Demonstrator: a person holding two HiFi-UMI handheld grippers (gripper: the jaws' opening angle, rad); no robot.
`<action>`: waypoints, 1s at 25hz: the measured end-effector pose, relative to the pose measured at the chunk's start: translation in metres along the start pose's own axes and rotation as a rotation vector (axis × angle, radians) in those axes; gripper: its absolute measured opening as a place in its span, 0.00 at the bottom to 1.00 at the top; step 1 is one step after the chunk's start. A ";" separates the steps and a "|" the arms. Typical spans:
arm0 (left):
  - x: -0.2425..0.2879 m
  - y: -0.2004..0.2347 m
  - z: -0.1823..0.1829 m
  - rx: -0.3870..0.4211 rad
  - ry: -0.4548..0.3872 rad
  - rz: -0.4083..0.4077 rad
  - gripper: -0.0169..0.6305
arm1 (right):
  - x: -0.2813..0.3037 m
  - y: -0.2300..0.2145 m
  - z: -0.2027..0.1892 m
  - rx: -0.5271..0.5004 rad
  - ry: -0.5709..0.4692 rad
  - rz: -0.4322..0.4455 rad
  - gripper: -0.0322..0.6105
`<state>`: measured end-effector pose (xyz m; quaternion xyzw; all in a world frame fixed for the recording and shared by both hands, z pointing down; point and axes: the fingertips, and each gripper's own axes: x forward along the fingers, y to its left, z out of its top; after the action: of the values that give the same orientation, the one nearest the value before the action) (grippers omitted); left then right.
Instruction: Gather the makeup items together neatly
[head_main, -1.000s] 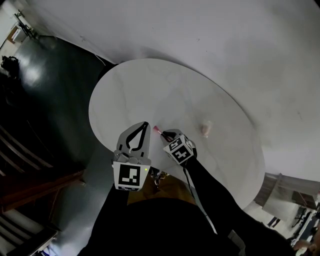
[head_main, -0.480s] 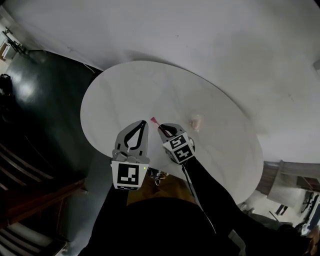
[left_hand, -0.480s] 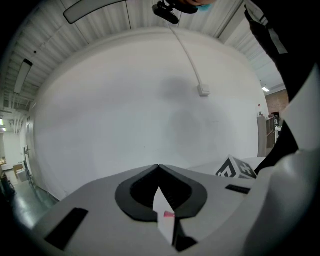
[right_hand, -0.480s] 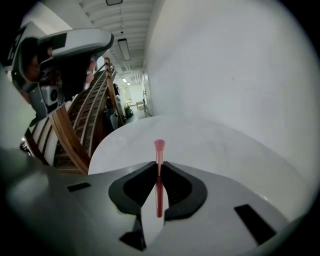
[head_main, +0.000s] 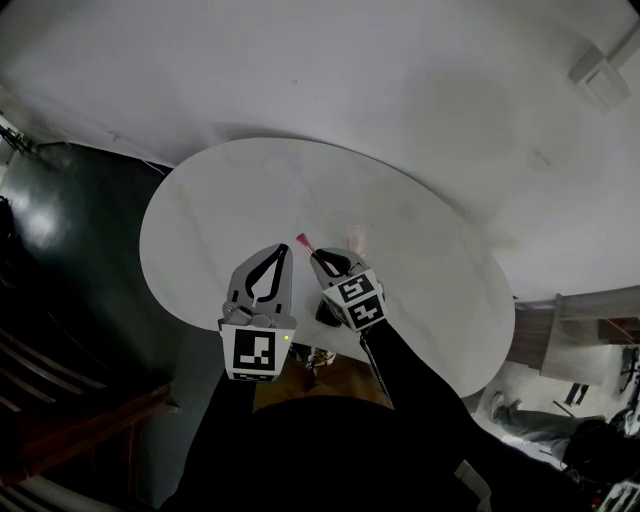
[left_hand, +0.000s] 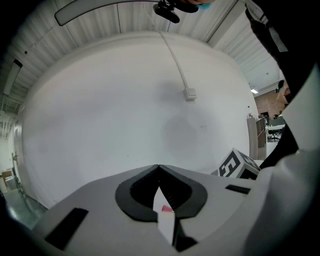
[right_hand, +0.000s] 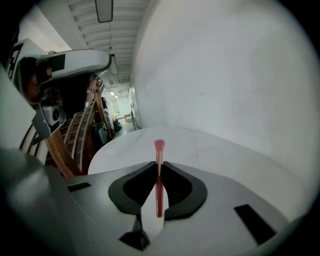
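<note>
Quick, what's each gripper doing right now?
Left gripper: closed, holding nothing.
Right gripper: closed on a slim pink-tipped makeup stick.

You've got a round white table (head_main: 220, 200) against a white wall (head_main: 350, 70). Dark glossy floor (head_main: 60, 230) to its left, small wall box (head_main: 600, 75) top-right.

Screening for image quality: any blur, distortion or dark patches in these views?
Head view: fisheye stretches the table, floor at left dark. Left gripper view: black vignette corners, wall evenly lit. Right gripper view: pink-tipped brush sharp, edges vignetted.
</note>
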<state>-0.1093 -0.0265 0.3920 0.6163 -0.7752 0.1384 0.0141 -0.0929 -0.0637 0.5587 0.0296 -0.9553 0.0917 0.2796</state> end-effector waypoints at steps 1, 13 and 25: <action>0.002 -0.005 0.003 0.006 -0.004 -0.008 0.05 | -0.006 -0.005 0.001 0.007 -0.012 -0.011 0.15; 0.037 -0.067 0.030 0.047 -0.048 -0.151 0.05 | -0.076 -0.078 -0.008 0.121 -0.120 -0.220 0.15; 0.061 -0.095 0.041 0.082 -0.042 -0.225 0.05 | -0.107 -0.133 -0.058 0.258 -0.060 -0.393 0.15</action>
<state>-0.0265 -0.1135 0.3833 0.7023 -0.6948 0.1545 -0.0116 0.0424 -0.1829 0.5696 0.2530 -0.9195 0.1557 0.2575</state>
